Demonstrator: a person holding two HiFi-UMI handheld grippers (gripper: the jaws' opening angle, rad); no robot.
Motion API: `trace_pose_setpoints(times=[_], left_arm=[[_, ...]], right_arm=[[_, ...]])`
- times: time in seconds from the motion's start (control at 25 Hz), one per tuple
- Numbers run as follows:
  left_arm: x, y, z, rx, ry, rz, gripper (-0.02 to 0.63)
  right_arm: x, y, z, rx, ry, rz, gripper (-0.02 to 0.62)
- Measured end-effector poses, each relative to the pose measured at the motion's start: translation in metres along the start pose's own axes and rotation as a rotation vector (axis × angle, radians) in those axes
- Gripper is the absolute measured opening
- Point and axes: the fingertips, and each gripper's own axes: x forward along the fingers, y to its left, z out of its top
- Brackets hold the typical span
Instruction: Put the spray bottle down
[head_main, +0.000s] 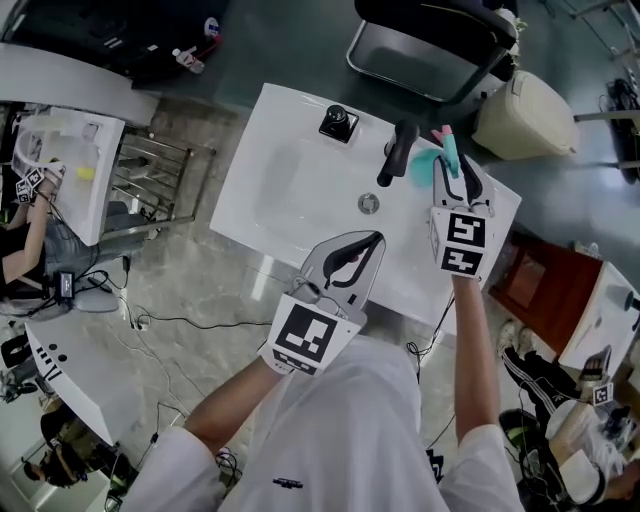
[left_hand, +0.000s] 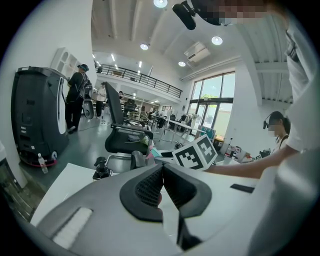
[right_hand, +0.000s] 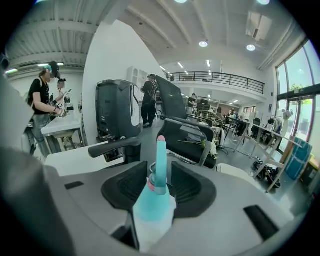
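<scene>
— How does the right claw (right_hand: 159, 169) stand?

— It is spread wide. The spray bottle (right_hand: 151, 207) stands upright between its ribbed black pads. A gap shows on each side of the slim neck, so the pads do not press on it.

— And the left claw (left_hand: 162, 169)?

— It is pressed together, tips meeting, with nothing between them. The head view shows it over the front edge of the white bench (head_main: 255, 160).

— Where is the bottle?

— The head view puts it at the bench's right rear, just beside the black tap (head_main: 398, 152). The claw hides its base there, so whether it rests on the surface cannot be told.

— What does the right gripper view add?

— It shows the bottle's make: smooth plastic, a teal shoulder paling to whitish lower down, a pink collar, and a tall teal nozzle tipped with pink.

— And only the head view?

— It alone shows the glossy sunken basin with its round metal drain (head_main: 368, 203). The left gripper view alone catches the right claw's marker cube (left_hand: 196, 152) from the side.
</scene>
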Motion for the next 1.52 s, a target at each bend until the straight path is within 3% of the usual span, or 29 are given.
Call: trace_pose_setpoints(times=[0.4, 0.48, 0.8, 1.0, 1.16, 1.52], left_arm=[[-0.039, -0.01, 0.006, 0.01, -0.049, 0.019, 0.005], [-0.048, -0.011, 0.009, 0.008, -0.062, 0.023, 0.005], [-0.079, -0.017, 0.035, 0.035, -0.123, 0.023, 0.005], [-0.094, -0.021, 0.037, 0.049, -0.125, 0.024, 0.005], [-0.098, -0.022, 0.036, 0.065, -0.135, 0.027, 0.005], [-0.11, -0.027, 0.035, 0.08, -0.14, 0.039, 0.005]], right_arm=[[-0.072, 0.019, 0.028, 0.008, -0.063, 0.01, 0.12], [-0.09, 0.023, 0.033, 0.009, -0.066, 0.007, 0.086], [-0.167, 0.037, 0.054, 0.049, -0.114, 0.031, 0.075], [-0.213, 0.042, 0.052, 0.05, -0.132, 0.006, 0.041], [-0.233, 0.047, 0.045, 0.061, -0.18, 0.03, 0.029], [-0.26, 0.064, 0.029, 0.056, -0.187, 0.062, 0.023]])
